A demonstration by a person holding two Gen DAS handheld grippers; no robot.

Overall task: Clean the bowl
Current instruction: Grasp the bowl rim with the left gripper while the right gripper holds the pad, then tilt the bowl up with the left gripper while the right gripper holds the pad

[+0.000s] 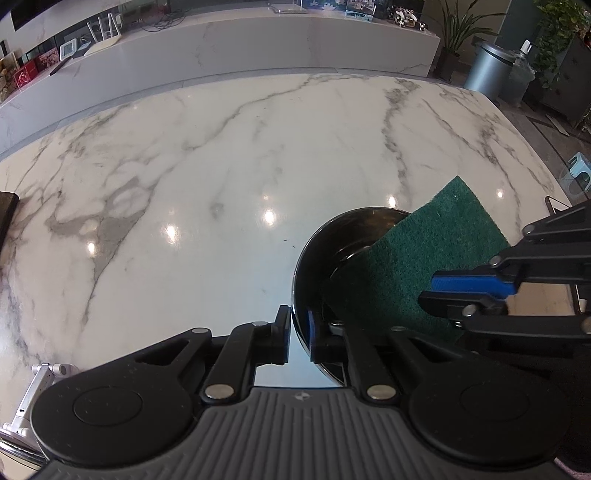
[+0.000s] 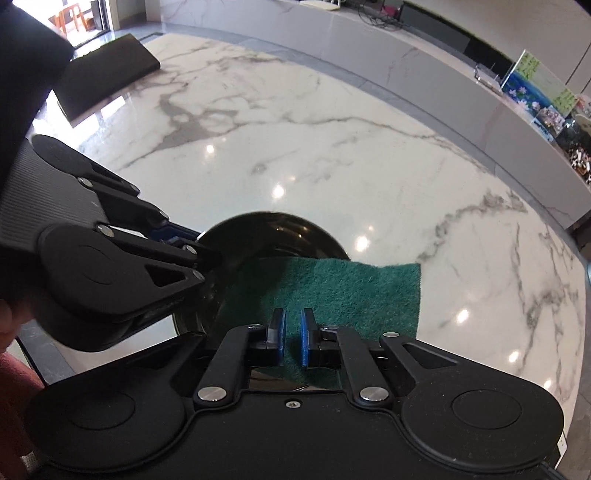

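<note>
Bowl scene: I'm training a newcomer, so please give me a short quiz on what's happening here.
1. True or false: the left gripper has its jaws shut on the bowl rim.
2. What does the right gripper hold? A) spoon B) green scouring pad C) towel
3. Fill in: the bowl stands on a ___ countertop.
Key: 1 true; 2 B; 3 marble.

White marble table [image 1: 221, 155] with grey veining, glossy, ceiling lights reflected. Dark flat slab [image 2: 107, 70] lies at its far left corner; a silver folding stand [image 1: 40, 380] shows at the near left edge. Beyond the far edge runs a long marble counter [image 1: 258, 44] carrying small boxes and a display; grey bin [image 1: 487, 70] and potted plants [image 1: 458, 29] stand past the right end.
</note>
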